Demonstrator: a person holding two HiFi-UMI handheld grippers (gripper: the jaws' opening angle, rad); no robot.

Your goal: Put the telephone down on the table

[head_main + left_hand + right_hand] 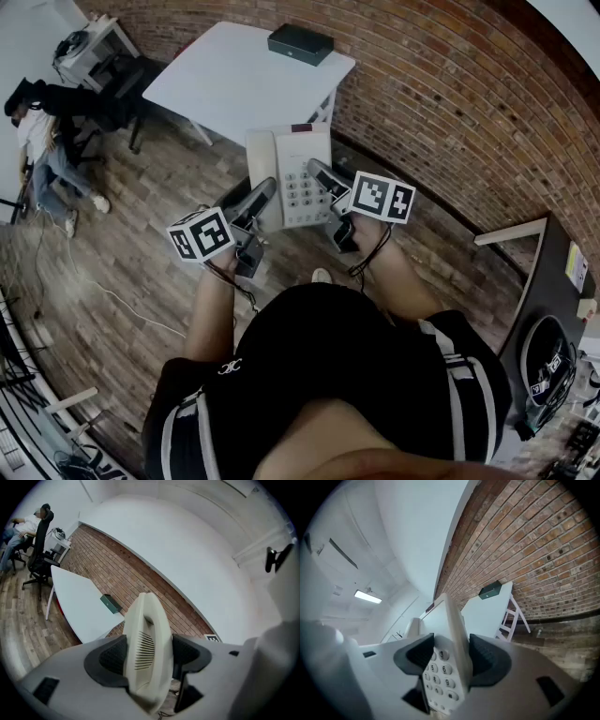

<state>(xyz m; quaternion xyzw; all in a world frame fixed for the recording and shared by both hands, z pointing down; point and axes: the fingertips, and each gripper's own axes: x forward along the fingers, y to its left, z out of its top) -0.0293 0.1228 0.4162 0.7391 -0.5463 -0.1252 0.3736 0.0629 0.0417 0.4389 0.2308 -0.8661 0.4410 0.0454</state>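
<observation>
A cream desk telephone with a grey keypad hangs in the air in front of me, above the wooden floor and short of the white table. My left gripper is shut on its left edge, where the handset sits between the dark pads. My right gripper is shut on the right edge of the telephone, next to the number keys. Both grippers point slightly downward toward the table.
A dark green box lies at the far end of the white table. A brick wall runs along the right. A person sits on an office chair at the far left. A dark cabinet stands at the right.
</observation>
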